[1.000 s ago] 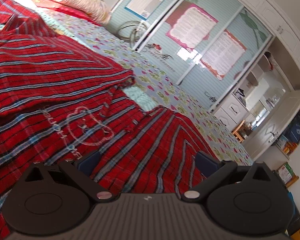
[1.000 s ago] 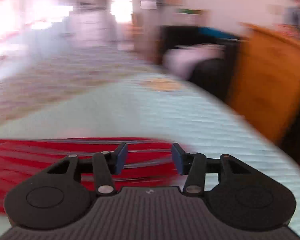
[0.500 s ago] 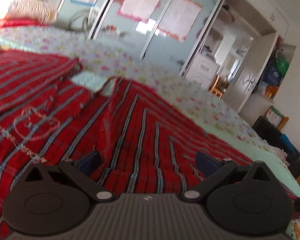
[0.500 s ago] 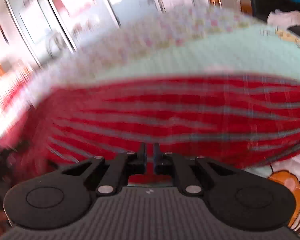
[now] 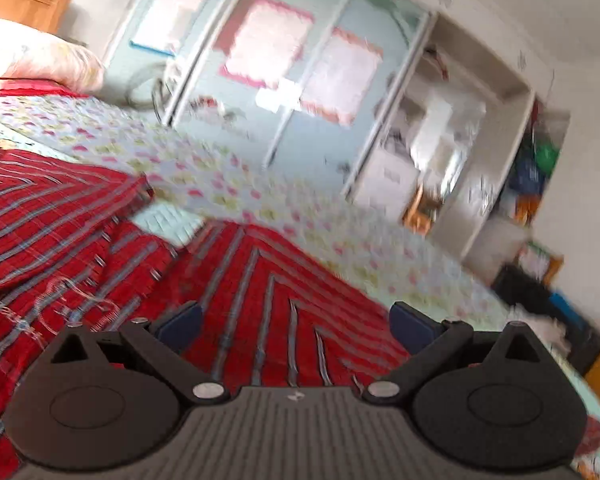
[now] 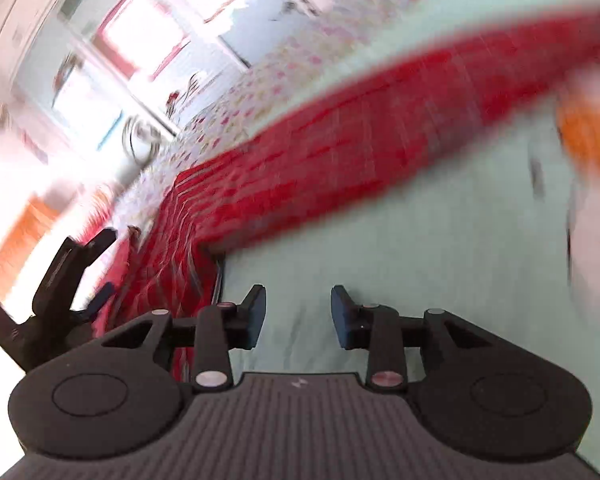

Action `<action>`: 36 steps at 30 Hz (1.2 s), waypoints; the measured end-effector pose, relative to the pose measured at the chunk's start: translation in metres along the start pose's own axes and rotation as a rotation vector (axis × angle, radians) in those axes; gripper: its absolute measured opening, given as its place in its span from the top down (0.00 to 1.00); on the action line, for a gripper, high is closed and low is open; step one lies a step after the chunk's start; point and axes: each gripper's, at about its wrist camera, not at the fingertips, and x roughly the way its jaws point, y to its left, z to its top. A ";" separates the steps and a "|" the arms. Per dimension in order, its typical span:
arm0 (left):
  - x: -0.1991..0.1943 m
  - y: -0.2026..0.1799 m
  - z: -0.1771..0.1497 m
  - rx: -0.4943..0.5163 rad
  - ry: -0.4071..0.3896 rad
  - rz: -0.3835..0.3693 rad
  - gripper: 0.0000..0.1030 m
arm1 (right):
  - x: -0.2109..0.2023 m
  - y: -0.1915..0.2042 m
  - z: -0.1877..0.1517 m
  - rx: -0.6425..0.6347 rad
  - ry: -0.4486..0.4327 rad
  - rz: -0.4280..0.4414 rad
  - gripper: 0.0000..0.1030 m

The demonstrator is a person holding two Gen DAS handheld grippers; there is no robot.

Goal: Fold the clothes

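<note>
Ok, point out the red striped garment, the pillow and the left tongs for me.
red striped garment (image 5: pixel 260 280), left wrist view, on its spread striped cloth.
pillow (image 5: pixel 40 56), left wrist view, on its pale top.
left tongs (image 5: pixel 296 322), left wrist view, midway between the open tips.

Bright daylight floods both views. The right wrist picture smears heavily, the red striped cloth (image 6: pixel 340 128) a blur, its upper left blown out white. The left wrist picture is softer-blurred; fisheye bends the pale green wardrobe doors (image 5: pixel 300 80).
</note>
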 end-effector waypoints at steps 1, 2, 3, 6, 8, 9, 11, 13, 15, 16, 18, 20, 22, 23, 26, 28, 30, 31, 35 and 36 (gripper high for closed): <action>0.008 -0.007 0.000 0.033 0.053 -0.015 0.12 | -0.003 -0.005 -0.006 0.017 -0.033 0.023 0.65; 0.018 -0.013 -0.001 0.081 0.095 -0.026 0.14 | -0.003 -0.011 -0.009 0.031 -0.052 0.048 0.65; 0.028 -0.020 -0.002 0.133 0.132 -0.035 0.18 | -0.001 -0.016 -0.007 0.039 -0.049 0.076 0.65; 0.069 -0.034 -0.013 0.317 0.230 0.033 0.31 | 0.007 -0.026 0.000 0.060 -0.051 0.098 0.82; 0.086 -0.029 -0.005 0.298 0.228 0.067 0.31 | 0.011 -0.026 0.005 0.061 -0.040 0.091 0.84; 0.090 -0.026 -0.002 0.288 0.189 0.111 0.32 | 0.012 -0.022 0.009 0.041 -0.024 0.081 0.83; 0.093 -0.005 0.001 0.160 0.174 0.131 0.32 | 0.016 -0.012 0.020 -0.010 0.002 0.067 0.73; 0.079 0.015 0.000 0.034 0.097 0.109 0.32 | 0.020 0.003 0.038 -0.104 0.002 0.069 0.56; 0.066 0.029 0.000 -0.048 0.020 0.123 0.23 | 0.034 0.015 0.064 -0.205 0.001 0.069 0.54; 0.064 0.036 0.000 -0.076 0.006 0.126 0.20 | 0.050 0.023 0.081 -0.261 0.011 0.064 0.54; 0.064 0.047 0.002 -0.126 0.009 0.117 0.17 | 0.081 0.039 0.115 -0.374 0.029 0.054 0.54; 0.069 0.054 0.006 -0.149 0.036 0.087 0.17 | 0.120 0.060 0.145 -0.487 0.059 0.052 0.54; 0.069 0.061 0.008 -0.182 0.037 0.057 0.15 | 0.160 0.082 0.167 -0.583 0.096 0.068 0.54; 0.069 0.065 0.008 -0.200 0.036 0.041 0.15 | 0.178 0.093 0.177 -0.627 0.115 0.079 0.54; 0.066 0.067 0.006 -0.226 0.033 0.020 0.15 | 0.232 0.124 0.189 -0.718 0.198 0.128 0.54; 0.066 0.061 0.005 -0.208 0.039 0.026 0.15 | 0.259 0.136 0.187 -0.775 0.279 0.125 0.54; 0.066 0.057 0.004 -0.205 0.041 0.023 0.15 | 0.283 0.146 0.184 -0.835 0.349 0.114 0.53; 0.065 0.059 0.004 -0.215 0.041 0.017 0.15 | 0.288 0.147 0.181 -0.861 0.367 0.101 0.53; 0.064 0.063 0.004 -0.234 0.041 0.001 0.14 | 0.295 0.144 0.186 -0.850 0.442 0.119 0.52; 0.064 0.063 0.004 -0.234 0.041 0.000 0.14 | 0.296 0.143 0.189 -0.822 0.459 0.119 0.53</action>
